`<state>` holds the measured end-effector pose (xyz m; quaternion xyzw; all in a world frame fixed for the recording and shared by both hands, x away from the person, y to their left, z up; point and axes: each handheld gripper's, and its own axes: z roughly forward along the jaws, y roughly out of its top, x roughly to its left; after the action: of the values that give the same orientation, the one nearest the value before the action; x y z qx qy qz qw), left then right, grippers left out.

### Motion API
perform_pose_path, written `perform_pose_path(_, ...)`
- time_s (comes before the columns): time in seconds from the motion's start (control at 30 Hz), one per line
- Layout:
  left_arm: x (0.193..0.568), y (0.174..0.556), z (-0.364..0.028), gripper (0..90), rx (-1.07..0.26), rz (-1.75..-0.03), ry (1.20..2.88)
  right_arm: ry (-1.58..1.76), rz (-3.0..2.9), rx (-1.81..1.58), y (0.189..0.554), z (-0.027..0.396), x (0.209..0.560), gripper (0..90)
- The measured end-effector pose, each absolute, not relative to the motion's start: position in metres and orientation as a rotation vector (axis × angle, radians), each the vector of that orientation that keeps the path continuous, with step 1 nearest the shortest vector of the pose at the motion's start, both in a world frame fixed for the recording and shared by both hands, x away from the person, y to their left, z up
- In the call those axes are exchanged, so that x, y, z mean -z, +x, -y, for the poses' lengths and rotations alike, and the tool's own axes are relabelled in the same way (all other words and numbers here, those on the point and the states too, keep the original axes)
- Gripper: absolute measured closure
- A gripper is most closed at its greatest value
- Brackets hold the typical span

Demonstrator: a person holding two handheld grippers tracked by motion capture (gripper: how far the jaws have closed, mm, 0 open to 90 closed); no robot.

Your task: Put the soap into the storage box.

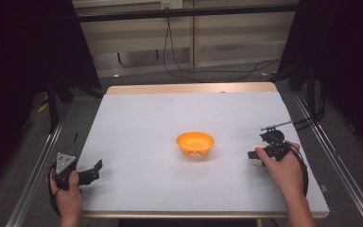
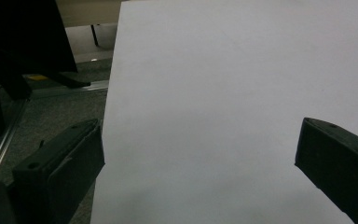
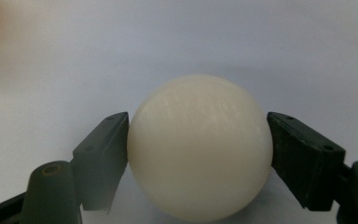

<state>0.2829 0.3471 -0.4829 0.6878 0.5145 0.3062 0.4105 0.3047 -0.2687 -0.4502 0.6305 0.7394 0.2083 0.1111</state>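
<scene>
- In the high view, the left gripper (image 1: 96, 169) sits at the table's near left edge, held by the person's left hand (image 1: 67, 193); its jaws stand apart.
- The left gripper view confirms this: wide-spread jaws over bare white table (image 2: 223, 93), with nothing between them.
- At the near right, the right gripper (image 1: 254, 154) is held low by the right hand (image 1: 283, 168), with a pale object partly hidden at its tip.
- The right gripper view shows it plainly: a white ball (image 3: 199, 147), both jaws pressed against its sides.
- Farther in, an orange bowl (image 1: 195, 143) sits mid-table, well apart from both grippers.
</scene>
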Motion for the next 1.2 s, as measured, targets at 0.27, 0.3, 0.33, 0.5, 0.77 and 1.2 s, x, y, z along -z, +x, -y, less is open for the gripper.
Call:
perform_pose_path(0.27, 0.4829, 0.2829, -0.3471, 1.1, -0.771, -1.295, 1.732, 1.861, -2.17, -0.588, 0.3055, 0.2671, 0.4547, 24.0)
perform_pose_path(0.3, 0.4829, 0.2829, -0.3471, 1.1, -0.771, -1.295, 1.732, 1.861, -2.17, -0.588, 0.3055, 0.2671, 0.4547, 24.0)
perform_pose_path(0.33, 0.4829, 0.2829, -0.3471, 1.1, -0.77, -1.295, 1.731, 1.858, -2.171, -0.588, 0.3055, 0.2676, 0.4548, 24.1)
perform_pose_path(0.5, 0.4829, 0.2829, -0.3471, 1.1, -0.769, -1.295, 1.732, 1.845, -2.181, -0.606, 0.3045, 0.269, 0.4551, 24.4)
perform_pose_path(0.77, 0.483, 0.283, -0.3469, 1.1, -0.77, -1.295, 1.732, 1.816, -2.193, -0.613, 0.3033, 0.2681, 0.455, 24.5)
perform_pose_path(1.2, 0.4829, 0.2829, -0.3471, 1.1, -0.769, -1.294, 1.732, 1.776, -2.227, -0.634, 0.3034, 0.2613, 0.452, 24.6)
